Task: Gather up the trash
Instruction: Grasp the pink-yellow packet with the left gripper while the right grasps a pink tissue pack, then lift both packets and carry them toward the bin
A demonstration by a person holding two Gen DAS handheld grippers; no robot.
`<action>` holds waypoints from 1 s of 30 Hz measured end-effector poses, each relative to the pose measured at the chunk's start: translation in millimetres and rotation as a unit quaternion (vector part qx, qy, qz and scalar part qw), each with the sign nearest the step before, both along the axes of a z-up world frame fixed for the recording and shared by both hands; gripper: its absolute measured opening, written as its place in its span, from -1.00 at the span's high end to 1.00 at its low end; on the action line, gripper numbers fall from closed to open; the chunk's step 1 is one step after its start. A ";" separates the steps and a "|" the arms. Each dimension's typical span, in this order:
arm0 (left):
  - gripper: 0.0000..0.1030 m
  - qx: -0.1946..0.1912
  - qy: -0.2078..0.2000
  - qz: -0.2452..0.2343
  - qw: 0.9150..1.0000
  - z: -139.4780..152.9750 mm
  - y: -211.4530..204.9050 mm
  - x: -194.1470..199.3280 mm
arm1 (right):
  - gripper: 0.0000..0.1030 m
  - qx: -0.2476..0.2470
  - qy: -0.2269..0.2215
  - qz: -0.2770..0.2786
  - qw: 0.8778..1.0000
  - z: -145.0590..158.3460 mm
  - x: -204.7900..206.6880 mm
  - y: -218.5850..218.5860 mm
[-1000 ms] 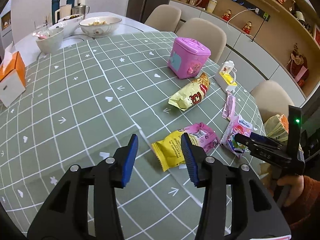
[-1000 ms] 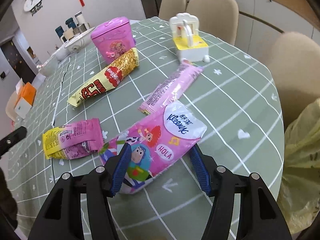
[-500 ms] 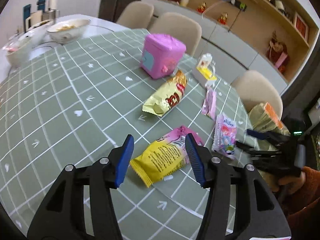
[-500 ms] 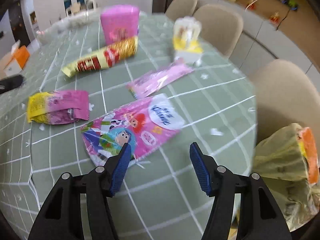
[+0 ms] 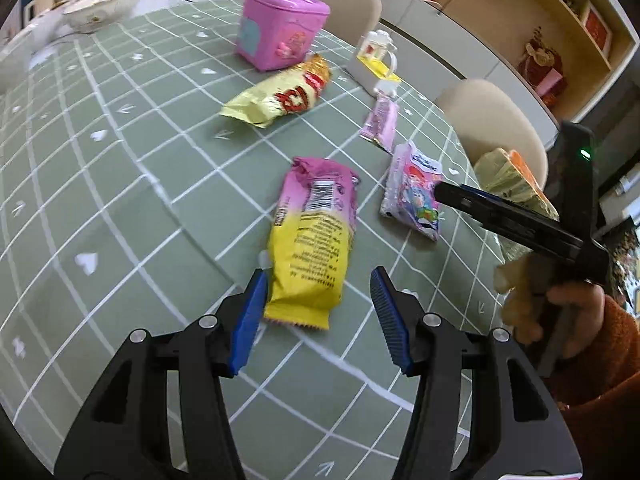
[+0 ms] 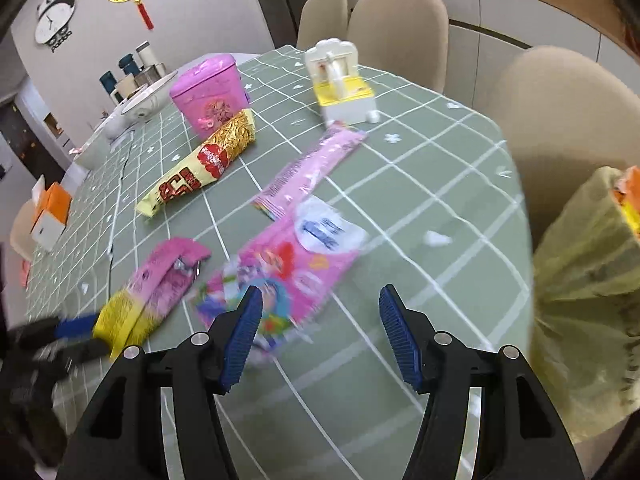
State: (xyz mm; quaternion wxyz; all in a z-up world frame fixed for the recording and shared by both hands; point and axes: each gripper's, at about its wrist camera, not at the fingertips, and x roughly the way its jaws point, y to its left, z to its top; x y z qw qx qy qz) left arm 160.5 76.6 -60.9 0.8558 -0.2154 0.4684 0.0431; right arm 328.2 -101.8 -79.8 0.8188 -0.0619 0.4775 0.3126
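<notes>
A yellow-and-pink snack wrapper (image 5: 312, 232) lies flat on the green checked tablecloth (image 5: 120, 184). My left gripper (image 5: 320, 314) stands open just above its yellow end, the pads on either side without pressing it. To its right lies a pink cartoon tissue pack (image 5: 416, 188) (image 6: 296, 264). My right gripper (image 6: 320, 324) (image 5: 460, 196) hovers open at the pack's near end, which lies mostly ahead of the left finger. The left gripper (image 6: 68, 332) shows blurred at the wrapper (image 6: 152, 296). A yellowish trash bag (image 6: 588, 280) (image 5: 512, 184) hangs off the table edge on the right.
Farther back lie a thin pink wrapper (image 6: 312, 164), a yellow-and-red snack bag (image 5: 284, 94), a pink lidded box (image 5: 280, 32) and a white-and-yellow toy (image 6: 344, 84). Bowls (image 5: 104, 4) and an orange box (image 6: 50, 212) sit at the far left. Beige chairs (image 6: 400, 28) ring the table.
My left gripper swung right and came down over the yellow-and-pink wrapper, its jaws wider than before. The tissue pack, earlier between the right gripper's pads, now lies mostly ahead of its left finger.
</notes>
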 end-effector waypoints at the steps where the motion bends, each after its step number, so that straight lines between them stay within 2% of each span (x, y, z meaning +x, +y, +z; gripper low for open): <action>1: 0.01 0.010 0.001 0.012 1.000 2.7 1.3 -2.9 | -0.12 -0.002 -0.005 -0.002 1.000 -1.6 1.5 7.1; 3: 0.01 0.018 0.002 0.032 0.999 6.4 6.0 -7.3 | -0.10 -0.009 -0.021 0.012 1.000 -5.1 3.5 24.1; 5: 0.01 0.022 0.003 0.044 0.999 8.9 9.8 -8.9 | 0.08 -0.035 -0.052 0.040 0.997 -7.6 -0.2 40.6; 7: 0.01 0.031 0.003 0.049 0.998 10.9 12.2 -9.5 | 0.64 -0.044 -0.064 0.071 0.994 -7.0 -4.6 48.7; 8: 0.01 0.033 0.002 0.050 0.998 12.0 13.0 -8.9 | 0.76 -0.038 -0.058 0.086 0.994 -5.4 -6.5 49.8; 10: 0.01 0.035 0.001 0.049 0.998 13.8 12.9 -7.9 | 0.86 -0.030 -0.059 0.087 0.994 0.8 -8.9 45.6; 15: 0.01 0.032 -0.006 0.035 0.999 15.1 7.3 4.3 | 0.89 0.003 -0.064 0.071 0.995 26.5 -13.5 15.3; 20: 0.01 0.034 -0.013 0.013 0.999 15.5 -2.2 19.1 | 0.89 0.015 -0.070 0.050 0.996 47.5 -15.0 -14.4; 26: 0.01 0.044 -0.006 0.013 0.999 7.0 -5.6 35.5 | 0.89 0.022 -0.072 0.028 0.997 61.9 -18.8 -44.6; 30: 0.01 0.076 0.014 0.000 0.997 -4.3 -14.1 49.0 | 0.89 0.021 -0.071 0.016 0.997 68.5 -23.3 -58.1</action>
